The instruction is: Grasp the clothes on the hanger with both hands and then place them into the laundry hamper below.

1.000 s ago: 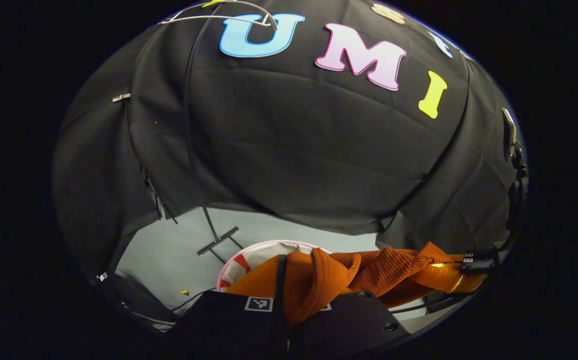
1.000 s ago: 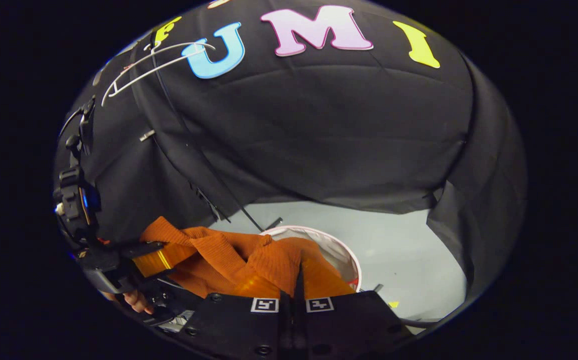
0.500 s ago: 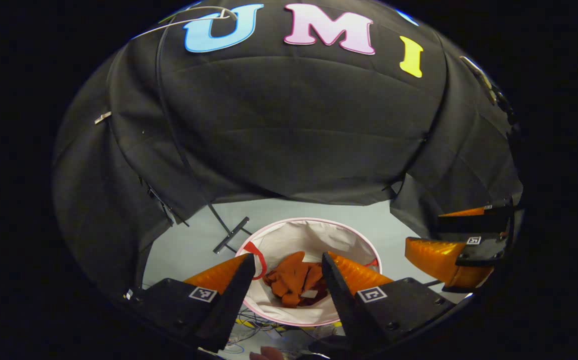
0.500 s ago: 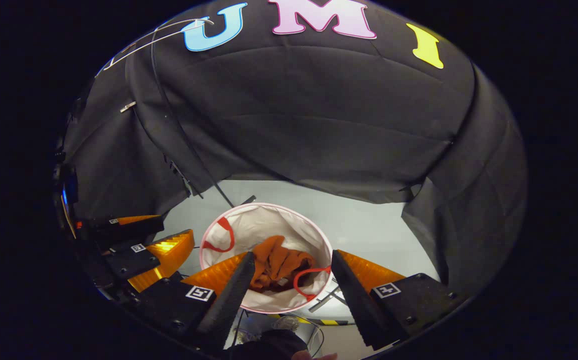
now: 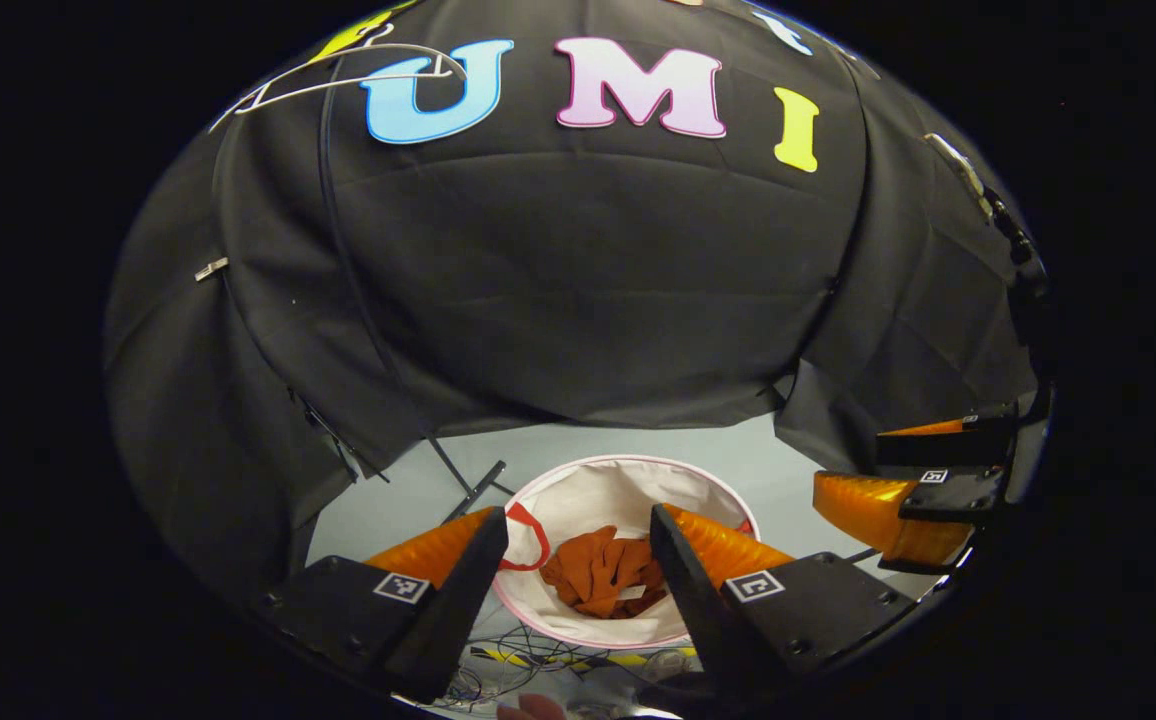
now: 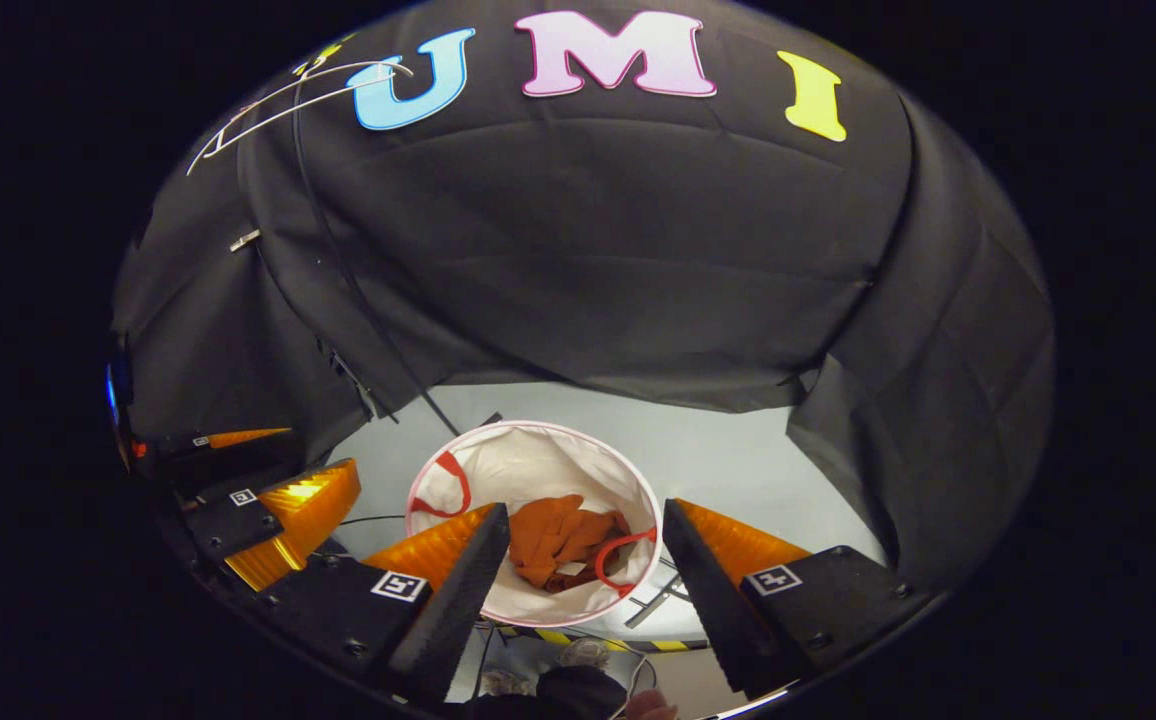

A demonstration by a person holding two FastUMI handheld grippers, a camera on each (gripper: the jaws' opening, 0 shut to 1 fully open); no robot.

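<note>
Left gripper (image 5: 578, 560) above the hamper (image 5: 578, 490), jaws wide apart, holding nothing. Right gripper (image 6: 583, 555) likewise spread and unloaded over the hamper, just beside the left one.

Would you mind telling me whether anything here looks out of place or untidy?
Nothing serious stands out. The orange garment lies crumpled inside the white hamper, not over its rim. The bare white hanger hangs tilted. Loose cables lie tangled on the floor by the hamper's near side.
</note>
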